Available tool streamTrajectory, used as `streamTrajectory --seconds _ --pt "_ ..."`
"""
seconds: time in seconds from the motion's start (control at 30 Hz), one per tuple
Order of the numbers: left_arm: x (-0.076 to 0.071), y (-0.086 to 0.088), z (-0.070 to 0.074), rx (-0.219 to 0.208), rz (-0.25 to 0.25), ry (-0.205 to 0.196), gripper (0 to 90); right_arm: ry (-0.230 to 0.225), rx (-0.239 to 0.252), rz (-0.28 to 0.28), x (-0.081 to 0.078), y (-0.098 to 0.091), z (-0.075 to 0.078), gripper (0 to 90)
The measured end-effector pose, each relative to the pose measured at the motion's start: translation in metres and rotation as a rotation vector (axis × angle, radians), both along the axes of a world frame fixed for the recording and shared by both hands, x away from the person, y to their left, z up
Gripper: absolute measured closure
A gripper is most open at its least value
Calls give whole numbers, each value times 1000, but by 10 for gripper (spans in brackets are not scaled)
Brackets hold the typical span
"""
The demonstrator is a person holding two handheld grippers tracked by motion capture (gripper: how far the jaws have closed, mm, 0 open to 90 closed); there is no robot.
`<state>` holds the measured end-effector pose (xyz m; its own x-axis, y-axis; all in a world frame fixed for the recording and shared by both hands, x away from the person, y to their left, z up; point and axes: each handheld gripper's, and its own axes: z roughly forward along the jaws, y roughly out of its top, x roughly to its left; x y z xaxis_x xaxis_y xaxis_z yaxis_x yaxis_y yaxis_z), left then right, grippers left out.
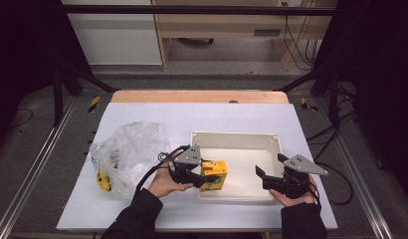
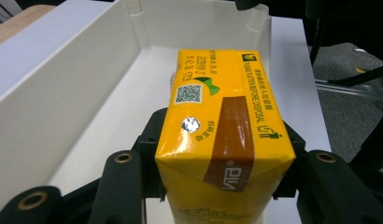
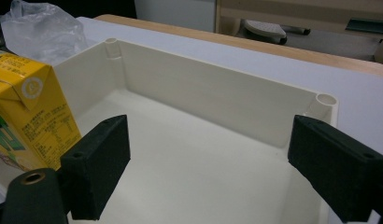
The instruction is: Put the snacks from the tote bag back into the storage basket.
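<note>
1. White sheet [image 1: 142, 112] covers your table, wooden edge at the far side, dark floor and metal rails around it.
2. Your left gripper [image 1: 208, 176] pinches a yellow drink carton [image 1: 215, 175], jaws clamped on its two sides; the left gripper view shows the carton [image 2: 222, 140] wedged between the black jaws.
3. That carton sits at the near-left corner of the cream plastic tray [image 1: 237, 139], over its floor; whether it touches the floor you can't tell.
4. Your right gripper [image 1: 270, 170] hovers at the tray's near-right part, jaws spread wide, nothing between them; its own view looks over the tray's bare floor [image 3: 203, 163].
5. Crumpled clear plastic bag [image 1: 127, 149] lies left of the tray, with something yellow [image 1: 103, 180] inside.
</note>
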<state>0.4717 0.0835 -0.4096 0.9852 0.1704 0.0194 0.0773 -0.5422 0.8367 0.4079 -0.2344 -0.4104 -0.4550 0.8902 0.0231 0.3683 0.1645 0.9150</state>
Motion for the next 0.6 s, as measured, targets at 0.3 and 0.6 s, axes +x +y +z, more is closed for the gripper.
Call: streamTrajectory --seconds 0.3,0.6 --pt "1 -2 -8 -1 -15 16 508 0 -1 0 0 0 0 133" --pt "1 -4 -14 10 -34 24 507 2 2 0 0 0 0 133"
